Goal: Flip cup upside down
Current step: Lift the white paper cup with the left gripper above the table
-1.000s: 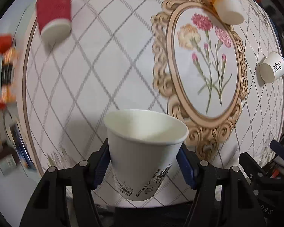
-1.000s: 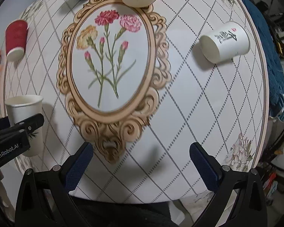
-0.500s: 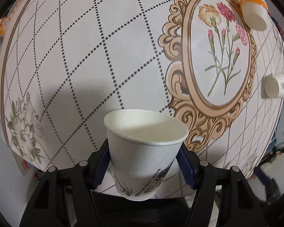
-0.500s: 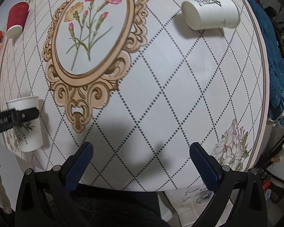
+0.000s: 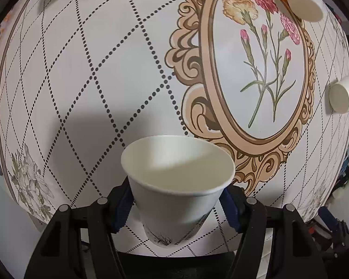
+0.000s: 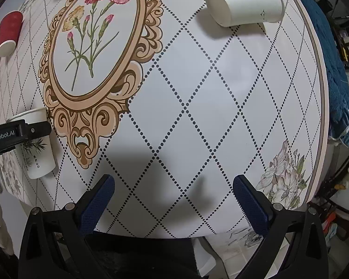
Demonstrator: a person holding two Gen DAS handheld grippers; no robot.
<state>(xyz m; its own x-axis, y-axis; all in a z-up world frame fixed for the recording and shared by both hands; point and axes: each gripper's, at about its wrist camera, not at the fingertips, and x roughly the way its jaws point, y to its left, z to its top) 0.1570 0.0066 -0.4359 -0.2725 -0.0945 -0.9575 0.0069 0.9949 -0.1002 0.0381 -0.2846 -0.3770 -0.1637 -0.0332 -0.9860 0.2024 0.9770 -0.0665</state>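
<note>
My left gripper [image 5: 176, 205] is shut on a white paper cup [image 5: 174, 186] with a dark plant print. The cup is upright, mouth up, empty inside, held near the table's front edge. It also shows in the right wrist view [image 6: 37, 146] at the far left, with the left gripper's black finger [image 6: 18, 134] across it. Whether its base touches the table I cannot tell. My right gripper [image 6: 173, 200] is open and empty, above the front of the table.
The table [image 6: 197, 93] has a diamond-pattern cloth with an oval flower frame [image 6: 95, 46]. A white cup with calligraphy [image 6: 244, 2] lies on its side at the back right. A red cup [image 6: 9, 32] stands upside down at left. An orange-banded cup [image 5: 302, 0] is at the back.
The left gripper has kept its grip on the white cup while its view swung across the table. The right gripper's view shifted right, towards the calligraphy cup.
</note>
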